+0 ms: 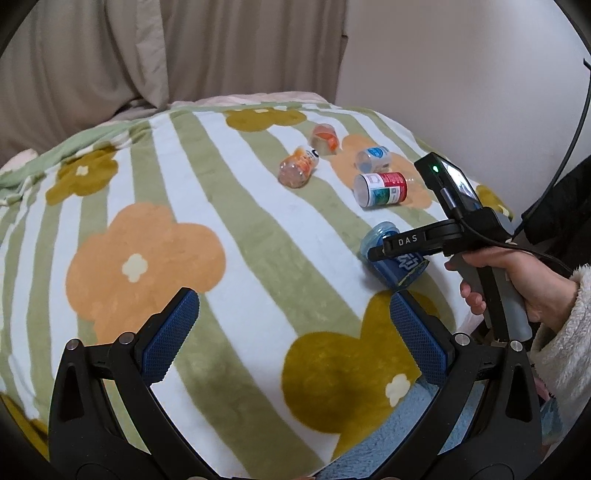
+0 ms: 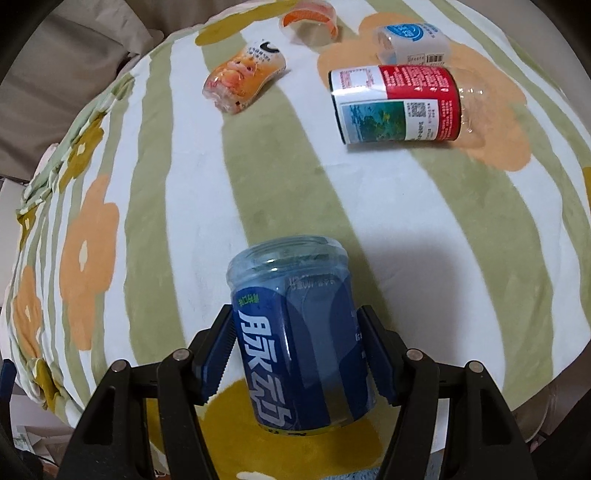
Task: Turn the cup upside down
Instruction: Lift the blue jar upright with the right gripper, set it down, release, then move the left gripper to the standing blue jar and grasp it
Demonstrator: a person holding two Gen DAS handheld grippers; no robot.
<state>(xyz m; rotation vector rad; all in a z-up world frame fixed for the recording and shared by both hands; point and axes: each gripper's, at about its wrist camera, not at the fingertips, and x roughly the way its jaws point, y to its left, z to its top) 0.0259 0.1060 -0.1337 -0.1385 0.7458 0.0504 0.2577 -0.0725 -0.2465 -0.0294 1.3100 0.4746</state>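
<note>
A blue translucent cup (image 2: pixel 295 332) with white lettering lies tilted on the flowered blanket (image 2: pixel 295 192), its open mouth pointing away from the right wrist camera. My right gripper (image 2: pixel 295 310) is shut on the cup, one blue pad against each side of its label. In the left wrist view the same cup (image 1: pixel 382 234) shows at the right, under the right gripper (image 1: pixel 391 247). My left gripper (image 1: pixel 293 295) hangs open above the blanket (image 1: pixel 221 184), to the left of the cup, with nothing between its fingers.
Several other cups lie on their sides farther back: a red and white one (image 2: pixel 395 103), an orange one (image 2: pixel 243 81), a clear one with orange print (image 2: pixel 310 22) and a white and blue one (image 2: pixel 410 40). A hand (image 1: pixel 517 280) in a fleece sleeve holds the right gripper.
</note>
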